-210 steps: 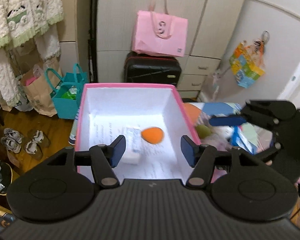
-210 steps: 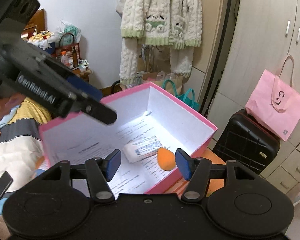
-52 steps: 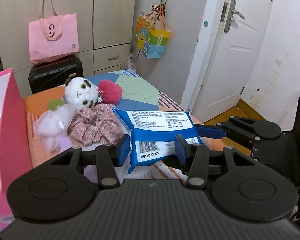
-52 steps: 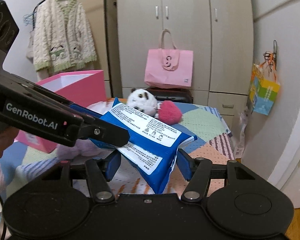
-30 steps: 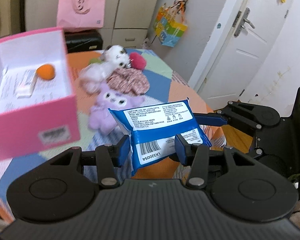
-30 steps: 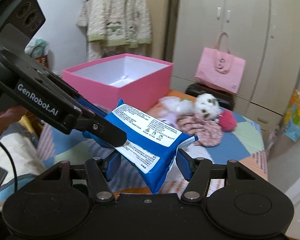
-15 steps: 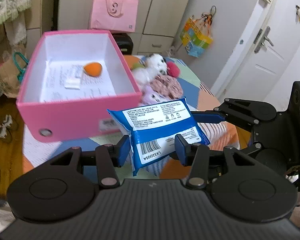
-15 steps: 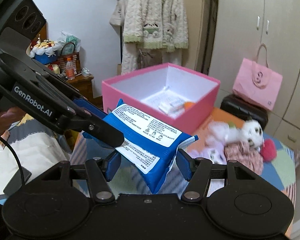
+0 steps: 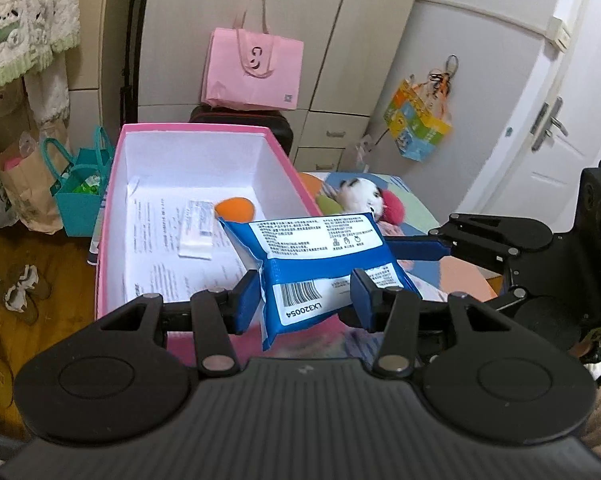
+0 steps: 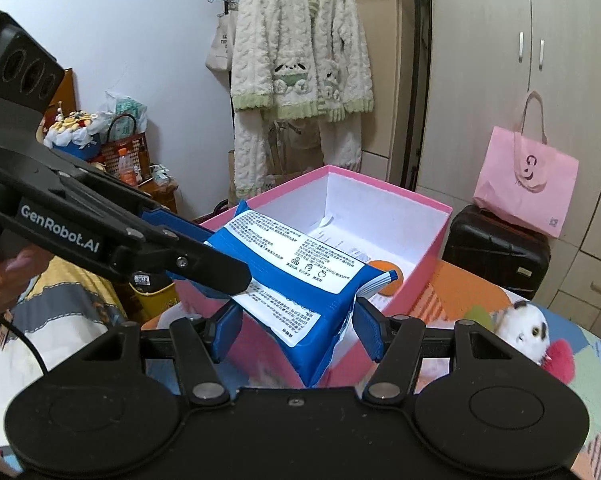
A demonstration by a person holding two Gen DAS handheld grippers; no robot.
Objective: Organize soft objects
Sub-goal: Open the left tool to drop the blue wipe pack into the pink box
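Blue pads of the left gripper (image 9: 305,297) clamp one end of the blue wipes pack (image 9: 320,264); the right gripper (image 10: 296,324) clamps the other end, evidently so the limp pack travels level. It hangs over the near corner of the pink box (image 9: 112,216), which already holds an orange sponge (image 9: 236,209) and a white packet (image 9: 196,229). Plush toys (image 10: 528,332) lie on the bed beside the box.

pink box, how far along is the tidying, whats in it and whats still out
Done: the pink box already holds an orange sponge and a small white packet. In hand: the left claw and right claw both grip the blue wipes pack, held at the box's near edge, not yet inside. Left: the white plush and the pink pompom lie on the bed.
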